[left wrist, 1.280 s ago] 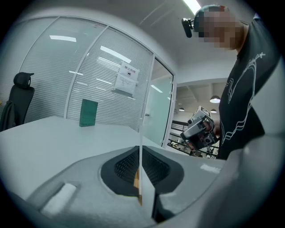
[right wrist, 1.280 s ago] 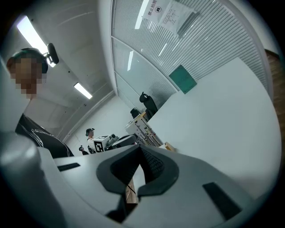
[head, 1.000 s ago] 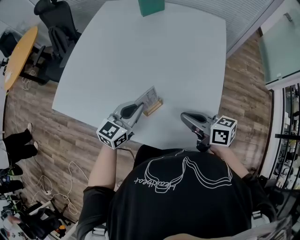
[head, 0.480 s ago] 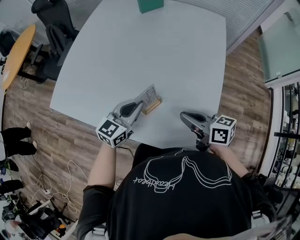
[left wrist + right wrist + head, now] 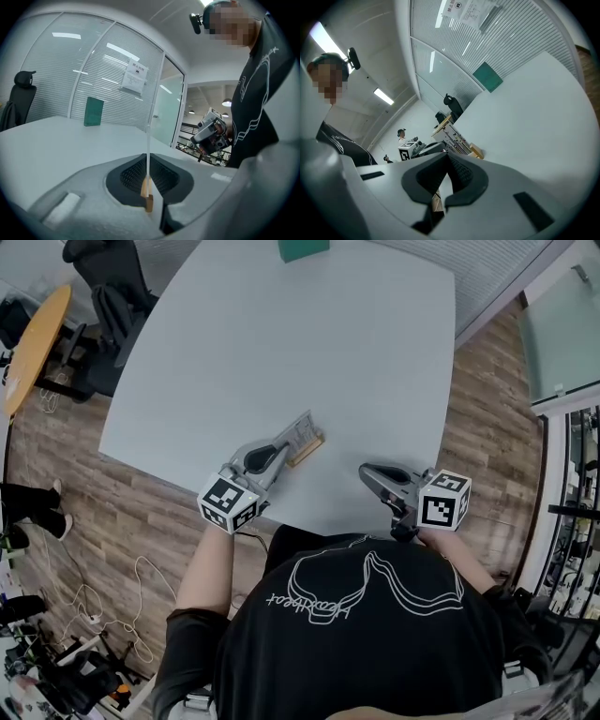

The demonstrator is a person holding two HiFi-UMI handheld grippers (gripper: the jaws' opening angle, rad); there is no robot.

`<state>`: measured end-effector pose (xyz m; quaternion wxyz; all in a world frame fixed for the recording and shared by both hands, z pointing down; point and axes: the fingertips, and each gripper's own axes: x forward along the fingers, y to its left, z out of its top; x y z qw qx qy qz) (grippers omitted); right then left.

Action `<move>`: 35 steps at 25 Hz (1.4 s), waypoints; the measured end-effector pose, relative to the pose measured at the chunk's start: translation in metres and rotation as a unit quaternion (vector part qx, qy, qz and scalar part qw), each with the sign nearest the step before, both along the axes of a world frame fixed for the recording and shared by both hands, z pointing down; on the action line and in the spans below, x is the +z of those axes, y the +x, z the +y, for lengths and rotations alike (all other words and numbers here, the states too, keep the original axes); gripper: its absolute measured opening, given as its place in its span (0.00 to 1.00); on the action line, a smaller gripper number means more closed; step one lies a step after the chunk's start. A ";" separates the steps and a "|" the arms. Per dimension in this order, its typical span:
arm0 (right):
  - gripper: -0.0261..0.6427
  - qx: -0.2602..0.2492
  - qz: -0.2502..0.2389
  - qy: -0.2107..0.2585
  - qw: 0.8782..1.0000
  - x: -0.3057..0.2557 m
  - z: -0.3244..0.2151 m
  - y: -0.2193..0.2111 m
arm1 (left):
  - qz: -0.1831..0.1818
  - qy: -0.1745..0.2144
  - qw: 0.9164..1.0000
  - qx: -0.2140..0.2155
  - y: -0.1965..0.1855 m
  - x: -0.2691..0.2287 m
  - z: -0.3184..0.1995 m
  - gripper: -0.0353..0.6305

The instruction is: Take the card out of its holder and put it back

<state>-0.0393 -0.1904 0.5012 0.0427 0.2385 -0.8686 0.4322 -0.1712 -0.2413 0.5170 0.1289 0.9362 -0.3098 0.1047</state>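
Note:
A white card (image 5: 299, 432) stands upright in a small wooden holder (image 5: 307, 450) near the front of the pale grey table (image 5: 309, 343). My left gripper (image 5: 286, 442) reaches it from the lower left. In the left gripper view the card (image 5: 147, 150) shows edge-on as a thin white line between the jaws, which are shut on it, with the holder (image 5: 147, 200) at its foot. My right gripper (image 5: 365, 470) rests apart at the table's front edge, shut on nothing. From the right gripper view (image 5: 440, 187) the card (image 5: 456, 142) and holder (image 5: 476, 151) lie ahead to the left.
A green block (image 5: 302, 248) stands at the table's far edge. Black office chairs (image 5: 108, 282) and a yellow round table (image 5: 33, 343) are off to the left on the wood floor. Glass partitions with blinds lie behind the table.
Both grippers, the card and the holder stay where they were. Only a bystander's legs at the left edge have shifted.

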 end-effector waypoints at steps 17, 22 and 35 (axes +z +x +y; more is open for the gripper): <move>0.05 -0.003 -0.001 -0.003 1.000 -0.003 0.009 0.018 | -0.051 -0.033 0.998 -0.032 0.002 0.037 0.007 0.09; 0.05 -0.002 -0.003 0.003 1.000 -0.007 0.017 0.032 | -0.035 -0.035 0.996 -0.068 0.001 0.031 0.010 0.17; 0.05 -0.027 0.001 0.073 0.997 -0.044 0.044 0.058 | 0.067 0.019 0.963 -0.262 -0.024 -0.067 0.050 0.31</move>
